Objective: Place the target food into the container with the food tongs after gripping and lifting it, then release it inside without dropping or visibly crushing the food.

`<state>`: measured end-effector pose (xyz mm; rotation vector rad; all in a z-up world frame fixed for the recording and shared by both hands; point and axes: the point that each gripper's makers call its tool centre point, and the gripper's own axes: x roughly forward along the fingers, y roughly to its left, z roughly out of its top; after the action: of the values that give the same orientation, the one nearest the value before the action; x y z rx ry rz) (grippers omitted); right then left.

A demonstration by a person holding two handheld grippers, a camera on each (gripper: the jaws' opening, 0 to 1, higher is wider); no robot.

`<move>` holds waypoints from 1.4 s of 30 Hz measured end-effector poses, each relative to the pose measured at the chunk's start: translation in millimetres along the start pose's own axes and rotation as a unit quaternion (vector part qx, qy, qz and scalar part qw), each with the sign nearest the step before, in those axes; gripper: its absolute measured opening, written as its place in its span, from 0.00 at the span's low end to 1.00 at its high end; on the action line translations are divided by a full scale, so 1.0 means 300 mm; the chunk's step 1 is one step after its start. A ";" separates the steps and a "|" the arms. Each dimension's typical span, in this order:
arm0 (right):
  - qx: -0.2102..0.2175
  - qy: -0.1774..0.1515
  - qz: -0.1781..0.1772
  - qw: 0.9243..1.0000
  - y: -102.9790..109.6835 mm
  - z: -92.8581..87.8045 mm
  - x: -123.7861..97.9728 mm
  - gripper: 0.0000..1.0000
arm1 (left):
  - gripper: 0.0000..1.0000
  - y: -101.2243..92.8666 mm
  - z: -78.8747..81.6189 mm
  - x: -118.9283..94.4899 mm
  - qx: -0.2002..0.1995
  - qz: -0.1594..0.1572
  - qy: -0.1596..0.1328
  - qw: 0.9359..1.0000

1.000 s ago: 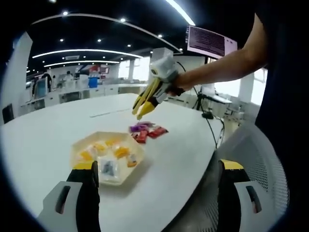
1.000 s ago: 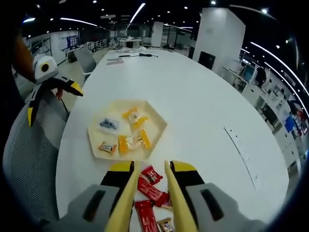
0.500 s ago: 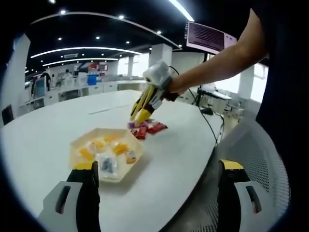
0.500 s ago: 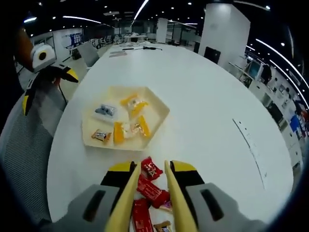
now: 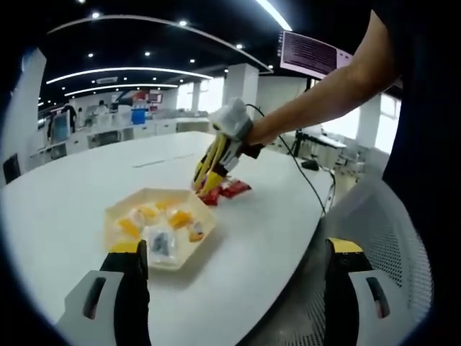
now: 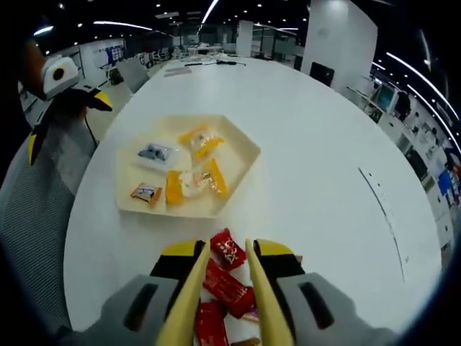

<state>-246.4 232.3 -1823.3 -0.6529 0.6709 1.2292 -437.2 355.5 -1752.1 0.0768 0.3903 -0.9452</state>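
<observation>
A pale yellow hexagonal tray [image 6: 241,148] holds several wrapped sweets, orange ones [image 6: 175,187] and a clear packet [image 6: 153,153]. The same tray [image 5: 119,211] lies ahead of my left gripper [image 5: 234,285], whose jaws stand wide apart with nothing between them. My right gripper [image 6: 227,249] is shut on yellow food tongs [image 6: 193,288], whose tips are a little apart. The tips sit low over a pile of red wrapped candies [image 6: 220,282], one red candy [image 6: 227,251] right between them. From the left gripper view, the right gripper [image 5: 210,179] dips onto the red candies [image 5: 232,189].
A large white table [image 6: 317,144] carries everything. A grey mesh chair [image 5: 382,238] stands at its edge near the left gripper [image 6: 61,94]. A person's arm [image 5: 324,101] reaches over the table. Office desks and ceiling lights fill the background.
The right gripper with the tongs has come down and closer onto the red candy pile beside the tray. The left gripper has stayed open and still.
</observation>
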 end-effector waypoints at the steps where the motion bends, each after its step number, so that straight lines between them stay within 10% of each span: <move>1: -0.005 0.003 -0.004 1.000 -0.001 0.002 0.003 0.28 | 0.98 0.000 -0.001 0.000 0.000 0.000 0.000 1.000; 14: 0.048 0.017 -0.017 0.999 -0.007 0.007 0.016 0.28 | 0.97 -0.003 -0.005 0.002 0.000 -0.001 0.006 1.000; 28: -0.042 0.035 0.002 0.998 0.016 -0.013 0.031 0.27 | 0.96 -0.007 -0.012 0.004 0.000 -0.004 0.010 1.000; 42: 0.059 0.052 -0.003 0.997 0.015 -0.031 0.035 0.20 | 0.96 -0.002 -0.013 0.004 0.000 -0.002 0.011 1.000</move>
<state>-249.7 232.7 -1837.7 -0.6225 0.8214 1.1474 -438.0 355.2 -1756.1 0.0859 0.4111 -0.9485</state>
